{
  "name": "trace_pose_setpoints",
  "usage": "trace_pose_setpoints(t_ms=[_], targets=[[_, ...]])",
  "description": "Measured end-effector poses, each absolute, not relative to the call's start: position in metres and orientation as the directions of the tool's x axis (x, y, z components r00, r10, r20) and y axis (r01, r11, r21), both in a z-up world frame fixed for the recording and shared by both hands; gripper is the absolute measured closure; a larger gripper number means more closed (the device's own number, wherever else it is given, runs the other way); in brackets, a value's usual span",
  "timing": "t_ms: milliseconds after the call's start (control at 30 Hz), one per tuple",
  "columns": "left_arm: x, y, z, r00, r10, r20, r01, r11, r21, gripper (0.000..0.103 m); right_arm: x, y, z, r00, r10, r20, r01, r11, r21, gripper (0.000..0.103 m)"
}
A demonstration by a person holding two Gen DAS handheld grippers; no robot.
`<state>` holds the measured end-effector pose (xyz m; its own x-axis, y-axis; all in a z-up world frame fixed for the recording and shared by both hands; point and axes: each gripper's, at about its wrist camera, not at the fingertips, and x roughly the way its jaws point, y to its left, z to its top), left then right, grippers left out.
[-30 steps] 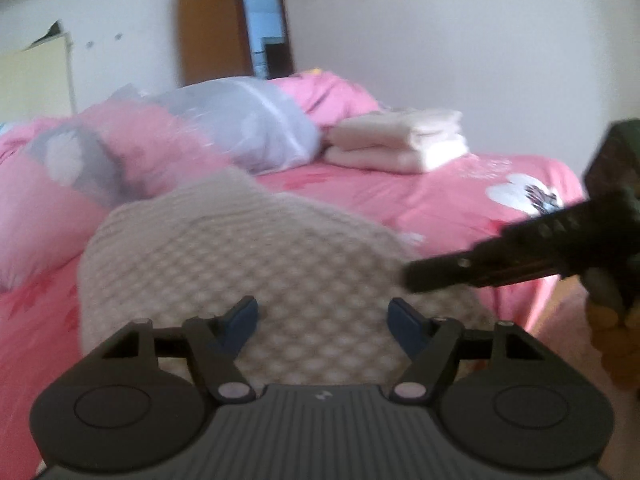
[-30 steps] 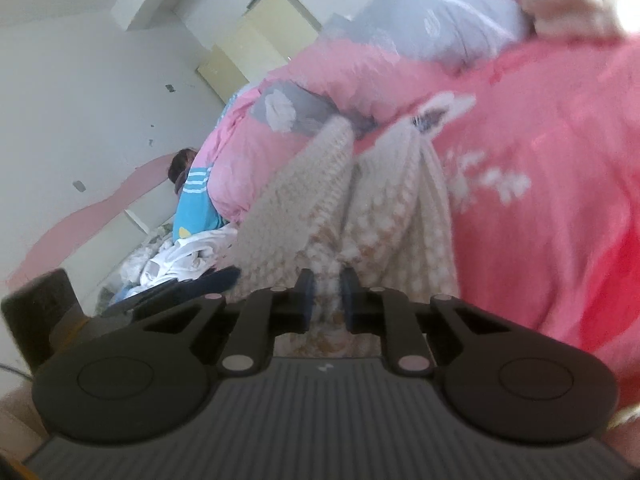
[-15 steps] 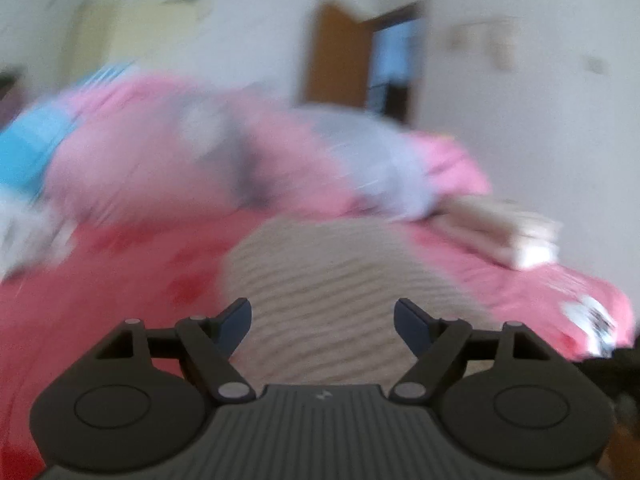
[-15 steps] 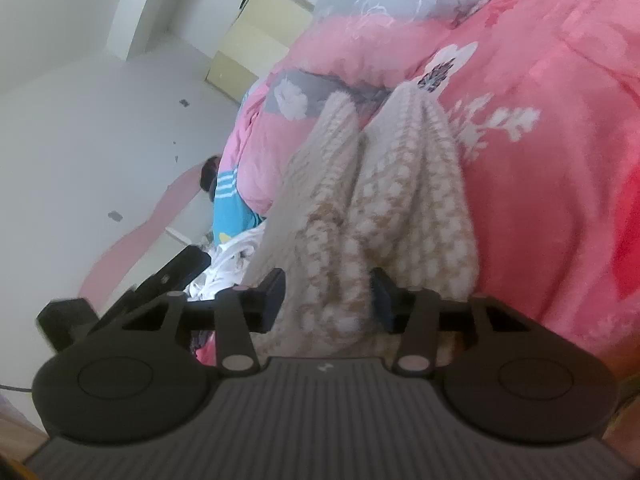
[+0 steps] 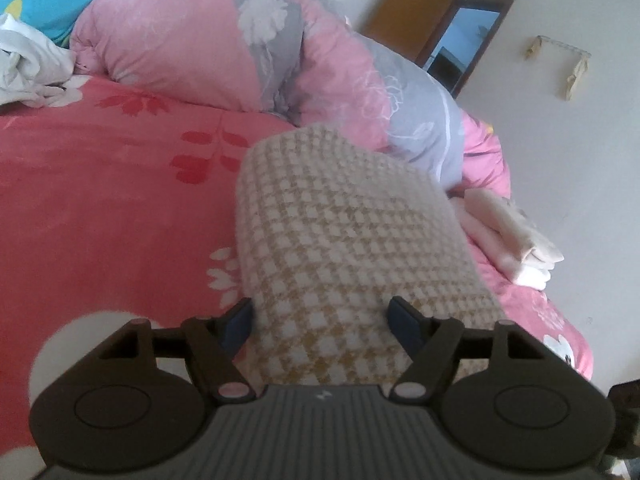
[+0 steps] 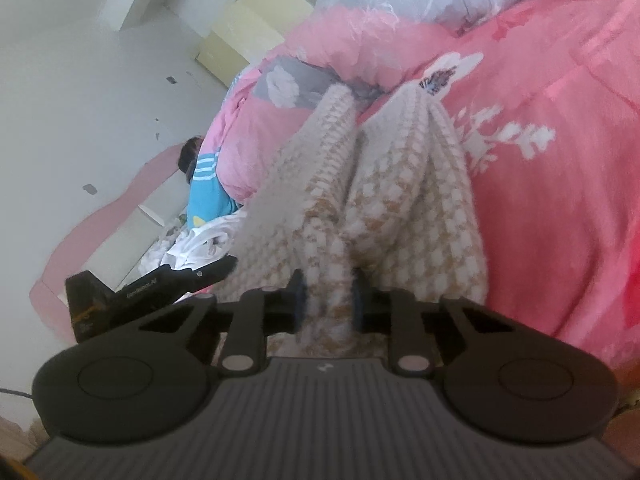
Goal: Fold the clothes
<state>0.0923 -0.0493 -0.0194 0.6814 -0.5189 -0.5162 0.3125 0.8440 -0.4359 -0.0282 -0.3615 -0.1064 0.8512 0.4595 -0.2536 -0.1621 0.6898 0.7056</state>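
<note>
The checked knit garment (image 5: 352, 240) lies folded on the pink bed (image 5: 100, 184), near its edge. My right gripper (image 6: 329, 306) has just been closing, its fingers now pinching a bunched fold of it. My left gripper (image 5: 320, 320) hovers with fingers spread wide astride its near end. Folded cream clothes (image 5: 516, 236) sit far right.
</note>
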Motion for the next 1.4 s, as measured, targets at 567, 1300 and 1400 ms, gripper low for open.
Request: trace_pose_setpoints(t_ms=[567,1300,1400], targets=[[0.075,-0.083,-0.002,0.723,-0.443,-0.530,0.379,0.896,-0.232,0.033,-0.033,-0.389,-0.117,0.883,0.442,-0.158,-0.154,0.590,0.793,0.087],[0.047,-0.105,-0.015,0.795,-0.386,-0.468,0.444,0.896,0.016,0.032,-0.045,-0.389,-0.123,0.894,0.395,-0.211,-0.075,0.597,0.799,0.088],[0.046,-0.105,-0.017,0.799,-0.387,-0.460,0.447,0.894,0.023,0.031,-0.044,-0.386,-0.121,0.893,0.373,-0.254,-0.052,0.643,0.764,0.085]])
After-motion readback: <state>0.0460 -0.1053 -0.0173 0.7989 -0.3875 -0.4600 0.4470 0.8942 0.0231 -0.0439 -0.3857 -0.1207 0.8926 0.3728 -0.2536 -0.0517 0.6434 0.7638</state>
